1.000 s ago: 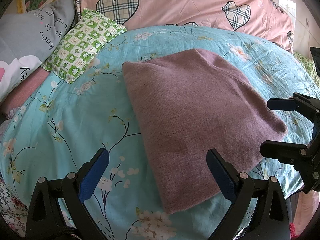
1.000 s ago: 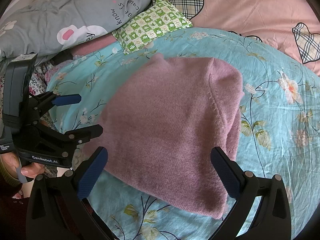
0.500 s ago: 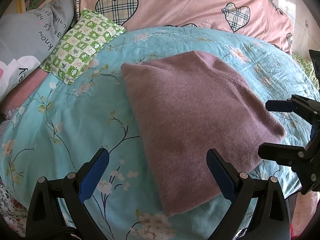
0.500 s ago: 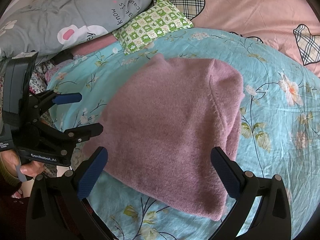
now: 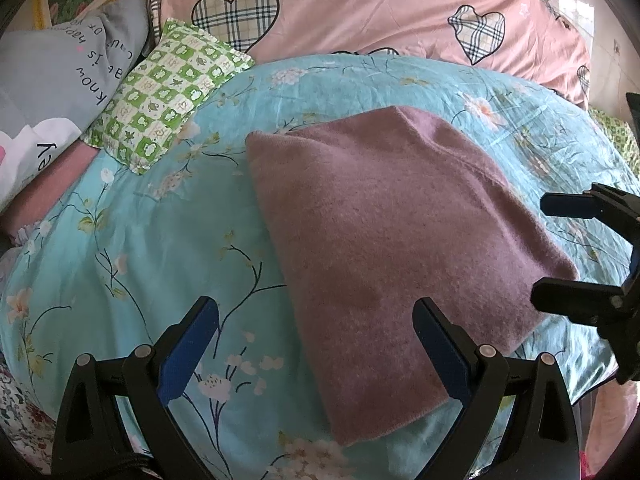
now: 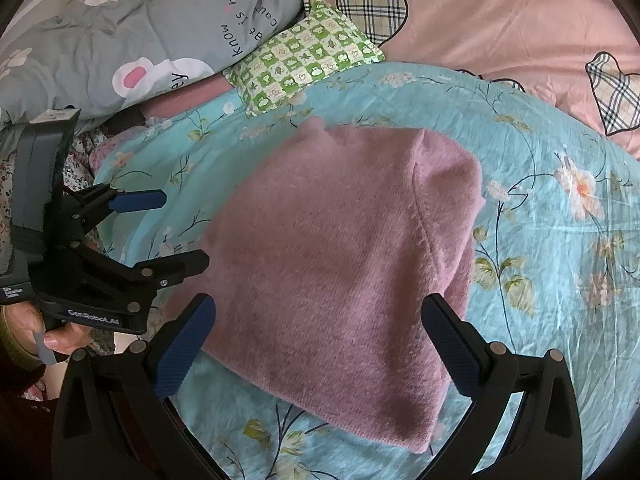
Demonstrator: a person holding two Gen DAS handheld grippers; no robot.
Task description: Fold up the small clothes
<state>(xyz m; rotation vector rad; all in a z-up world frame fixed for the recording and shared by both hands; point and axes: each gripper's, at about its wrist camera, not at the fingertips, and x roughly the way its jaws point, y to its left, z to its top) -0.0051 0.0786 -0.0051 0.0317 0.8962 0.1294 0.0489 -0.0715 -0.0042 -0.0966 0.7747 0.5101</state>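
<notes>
A mauve knitted garment [image 5: 384, 240] lies folded into a flat rectangle on the turquoise floral bedspread [image 5: 152, 248]. In the right wrist view the same garment [image 6: 344, 256] shows a seam running down its right part. My left gripper [image 5: 316, 340] hovers open above the garment's near left corner, holding nothing. My right gripper [image 6: 320, 344] hovers open over the garment's near edge, also empty. Each gripper shows in the other's view: the right one [image 5: 576, 256] at the garment's right corner, the left one [image 6: 160, 232] at its left side, both open.
A green checked small pillow [image 5: 164, 92] lies at the back left beside a grey printed pillow [image 5: 52, 92]. A pink quilt with plaid hearts [image 5: 380, 12] fills the back. A person's hand [image 6: 36, 328] holds the left gripper's handle. The bed's edge drops off at the near side.
Both grippers have drifted slightly; the garment sits a little lower and flatter in the views. Nothing was grasped or let go.
</notes>
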